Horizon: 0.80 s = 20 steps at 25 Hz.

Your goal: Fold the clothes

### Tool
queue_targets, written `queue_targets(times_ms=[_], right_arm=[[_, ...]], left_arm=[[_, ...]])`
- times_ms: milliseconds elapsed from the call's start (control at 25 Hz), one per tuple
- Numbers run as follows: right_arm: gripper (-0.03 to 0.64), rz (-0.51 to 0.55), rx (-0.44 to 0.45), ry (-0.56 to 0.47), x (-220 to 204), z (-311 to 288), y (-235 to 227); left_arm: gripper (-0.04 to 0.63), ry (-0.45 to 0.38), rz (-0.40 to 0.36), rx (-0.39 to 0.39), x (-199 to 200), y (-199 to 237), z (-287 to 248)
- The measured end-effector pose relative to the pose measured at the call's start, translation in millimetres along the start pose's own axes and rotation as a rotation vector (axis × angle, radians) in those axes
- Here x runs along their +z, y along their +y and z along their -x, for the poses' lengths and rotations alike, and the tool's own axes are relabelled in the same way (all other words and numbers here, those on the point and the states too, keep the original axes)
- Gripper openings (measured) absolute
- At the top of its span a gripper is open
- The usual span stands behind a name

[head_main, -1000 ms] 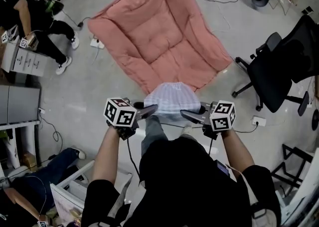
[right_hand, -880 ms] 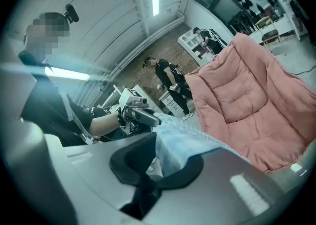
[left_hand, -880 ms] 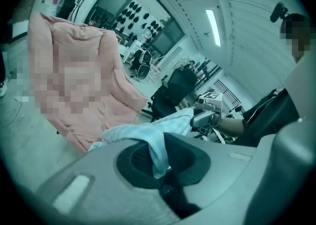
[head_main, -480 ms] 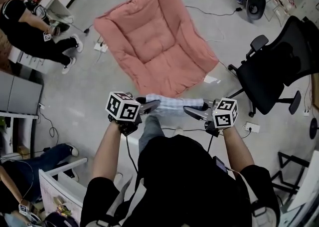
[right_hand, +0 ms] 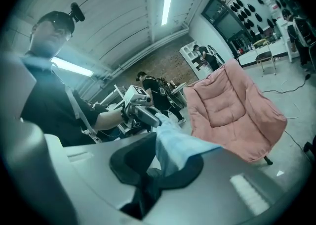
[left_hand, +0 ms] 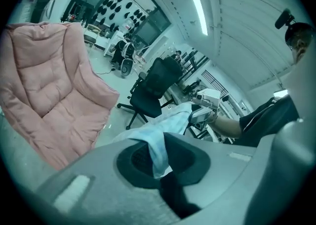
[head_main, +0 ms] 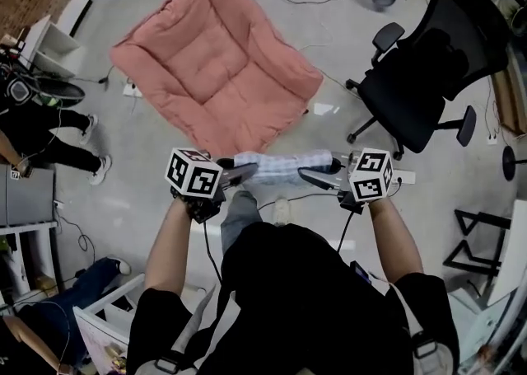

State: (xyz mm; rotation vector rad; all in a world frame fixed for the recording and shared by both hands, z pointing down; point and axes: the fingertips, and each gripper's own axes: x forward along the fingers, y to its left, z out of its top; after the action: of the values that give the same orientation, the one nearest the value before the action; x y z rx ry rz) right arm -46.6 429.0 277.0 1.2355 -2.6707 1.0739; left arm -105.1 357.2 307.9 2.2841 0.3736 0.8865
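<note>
A pale blue striped garment [head_main: 282, 166] hangs stretched in the air between my two grippers, in front of my body. My left gripper [head_main: 249, 171] is shut on its left end, and the cloth [left_hand: 157, 151] shows pinched between the jaws in the left gripper view. My right gripper [head_main: 306, 174] is shut on the right end, where the cloth [right_hand: 174, 149] bunches out of the jaws in the right gripper view. The garment's lower part is hidden behind its top edge. A large pink cushion [head_main: 216, 60] lies on the floor ahead.
A black office chair [head_main: 424, 56] stands to the right of the cushion. Cables and a power strip [head_main: 132, 89] lie on the grey floor. People [head_main: 33, 122] sit at the left by white shelves [head_main: 25, 217]. A black stand [head_main: 478, 241] is at the right.
Both grippers have lifted the garment off the cushion's near edge and drawn it back toward my body. The cloth, which hung spread out, now shows only as a narrow taut band.
</note>
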Motion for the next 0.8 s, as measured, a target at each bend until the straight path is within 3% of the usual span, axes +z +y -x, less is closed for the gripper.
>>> queue_targets(times_ms=[400,600,800], right_arm=[[0.025,-0.01,-0.077,-0.017,17.2,28.6,-47.6],[0.018,-0.02,-0.08,-0.018,57.5,27.0,-98.6],[0.017,-0.02,-0.024,0.015,117.1,-9.9,-153.3]], left_arm=[[0.028,0.004,-0.021,-0.056,42.4,17.2,-32.7],[0.026,-0.027,-0.018,-0.045,89.2,58.2,-31.3],[0.026,-0.094,0.016,-0.015,146.3,118.4,-5.5]])
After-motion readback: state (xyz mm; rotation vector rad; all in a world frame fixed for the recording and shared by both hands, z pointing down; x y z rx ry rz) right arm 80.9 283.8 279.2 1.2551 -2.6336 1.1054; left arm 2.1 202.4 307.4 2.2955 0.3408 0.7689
